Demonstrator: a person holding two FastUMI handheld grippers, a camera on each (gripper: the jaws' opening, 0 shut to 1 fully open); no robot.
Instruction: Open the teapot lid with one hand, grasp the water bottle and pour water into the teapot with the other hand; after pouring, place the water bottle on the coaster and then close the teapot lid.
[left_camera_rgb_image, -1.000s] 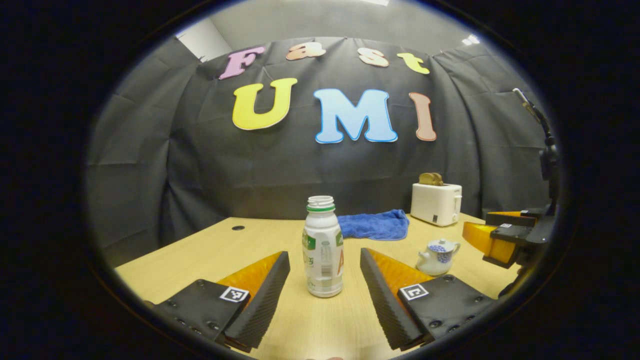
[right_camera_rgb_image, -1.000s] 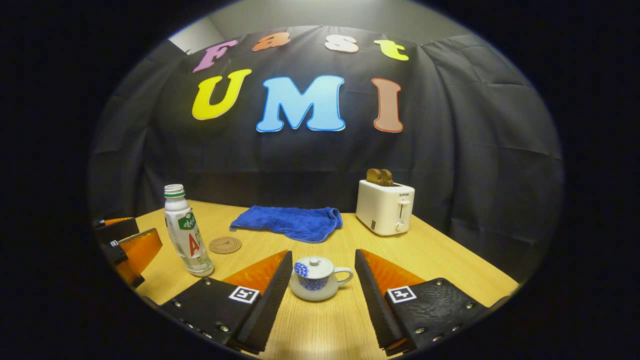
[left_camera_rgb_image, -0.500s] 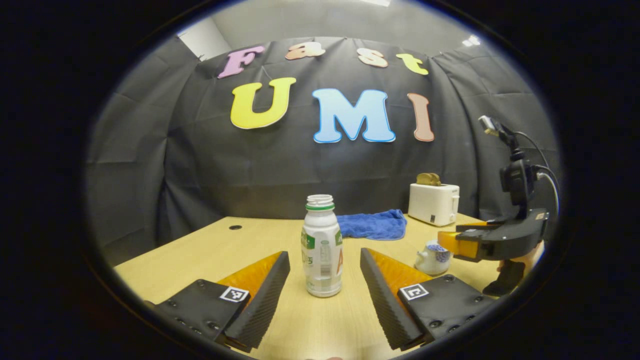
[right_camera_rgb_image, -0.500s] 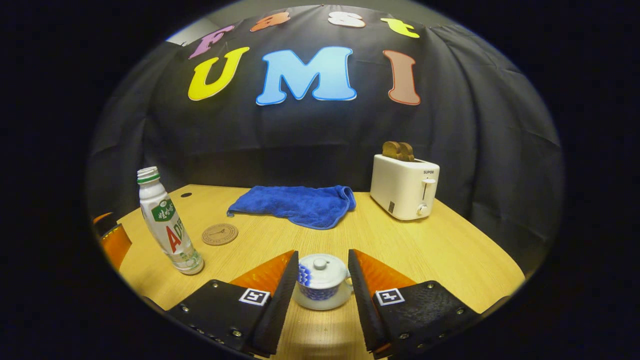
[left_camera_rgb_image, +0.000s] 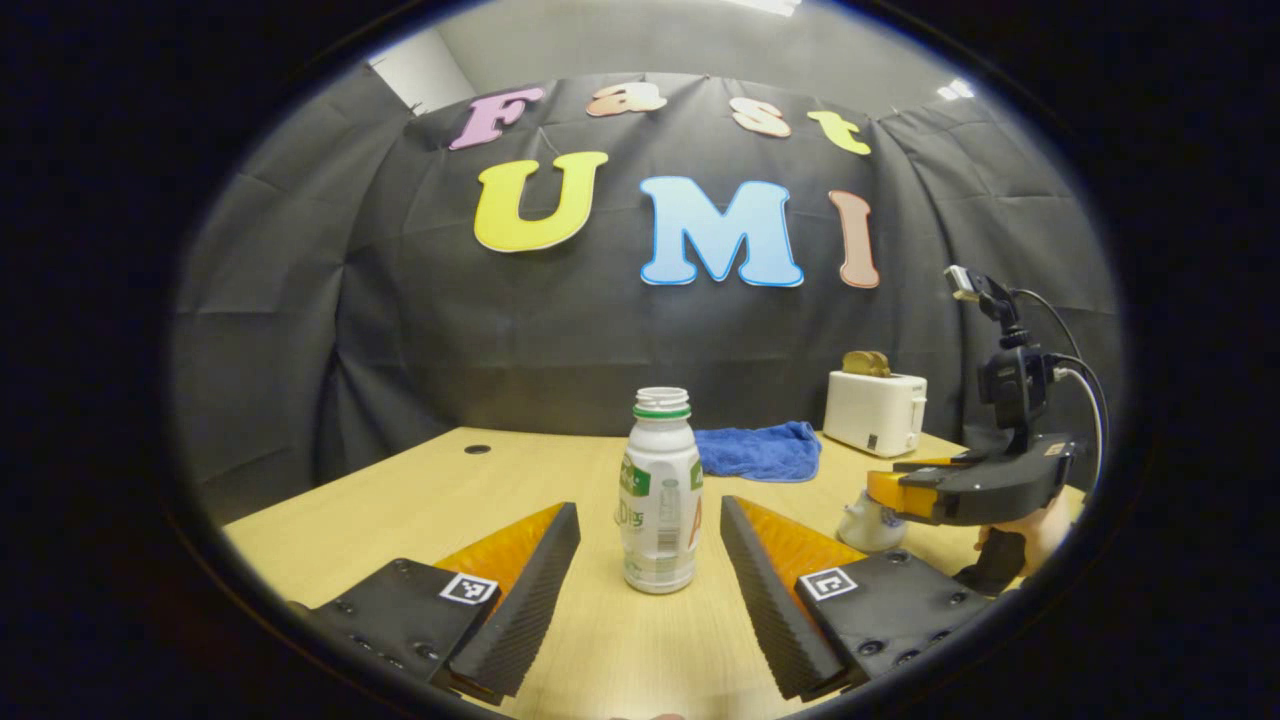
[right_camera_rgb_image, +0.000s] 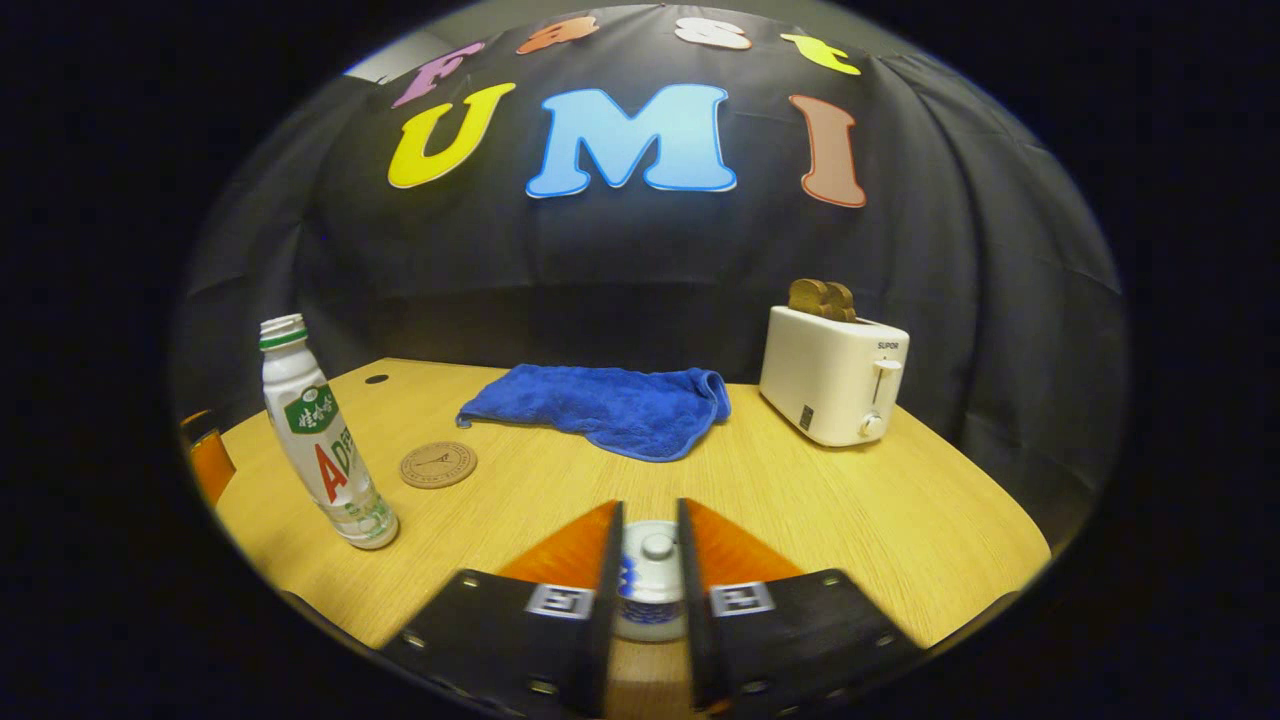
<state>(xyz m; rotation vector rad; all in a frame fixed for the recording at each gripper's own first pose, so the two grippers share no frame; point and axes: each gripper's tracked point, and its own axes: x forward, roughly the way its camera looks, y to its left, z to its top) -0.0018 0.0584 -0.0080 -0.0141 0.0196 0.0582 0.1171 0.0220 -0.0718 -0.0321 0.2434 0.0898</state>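
Over the last second the right gripper (right_camera_rgb_image: 650, 585) has narrowed from wide apart to clamp the white blue-patterned ceramic teapot's lid (right_camera_rgb_image: 652, 548) near the table's front, readying a lift, while the left gripper (left_camera_rgb_image: 648, 570) stays spread around the upright white uncapped plastic water bottle (left_camera_rgb_image: 660, 492).

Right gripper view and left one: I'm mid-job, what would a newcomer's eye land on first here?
Probably the right gripper, its fingers drawn in close around the teapot lid near the table's front edge. Next, the uncapped water bottle standing upright between the left gripper's wide-open fingers, untouched. Behind lie a blue towel, a round coaster and a white toaster.
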